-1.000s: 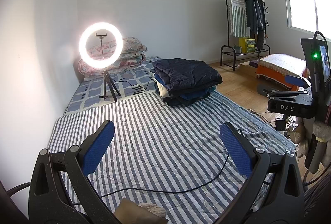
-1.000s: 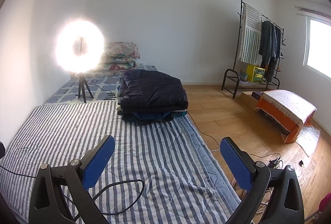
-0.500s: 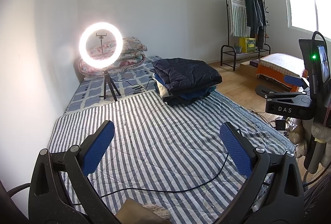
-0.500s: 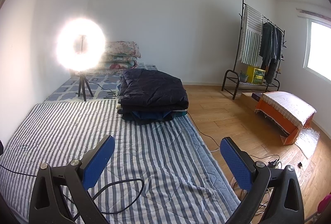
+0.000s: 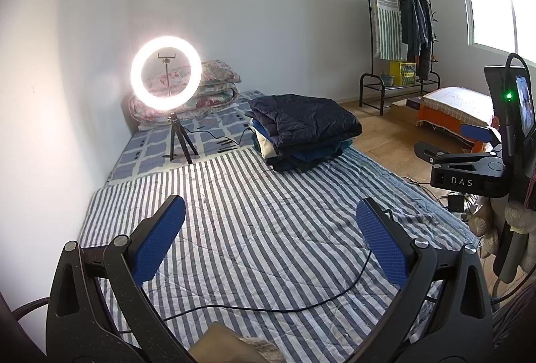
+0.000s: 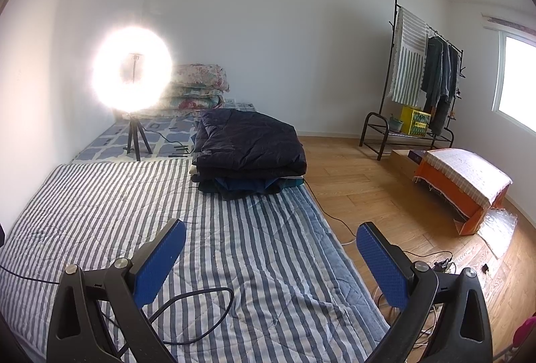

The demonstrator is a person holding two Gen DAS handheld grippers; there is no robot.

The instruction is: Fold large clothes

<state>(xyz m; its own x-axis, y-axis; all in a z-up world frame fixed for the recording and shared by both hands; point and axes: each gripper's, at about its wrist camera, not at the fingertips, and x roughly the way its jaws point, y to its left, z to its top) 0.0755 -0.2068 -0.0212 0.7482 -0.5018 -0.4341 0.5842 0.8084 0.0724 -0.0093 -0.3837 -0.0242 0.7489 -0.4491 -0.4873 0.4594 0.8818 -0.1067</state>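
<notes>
- Both grippers, left gripper (image 5: 269, 239) and right gripper (image 6: 271, 254), hang spread wide, holding nothing
- Clothes stack (image 6: 249, 150) sits far across the striped mattress (image 5: 268, 222) (probably already folded, hard to tell)
- Next: reach the pile, pull a garment flat

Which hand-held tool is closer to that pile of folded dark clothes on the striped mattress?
Right. The right tool faces the pile of folded dark clothes nearly head-on; the left tool sits farther back, leftward.

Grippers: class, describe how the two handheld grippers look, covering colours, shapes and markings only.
The left gripper and right gripper match: black, grainy plastic frames with triangular cut-outs and silver screws. Their fingers carry long blue dimpled pads. From the left view, the right gripper's side is marked "DAS".
</notes>
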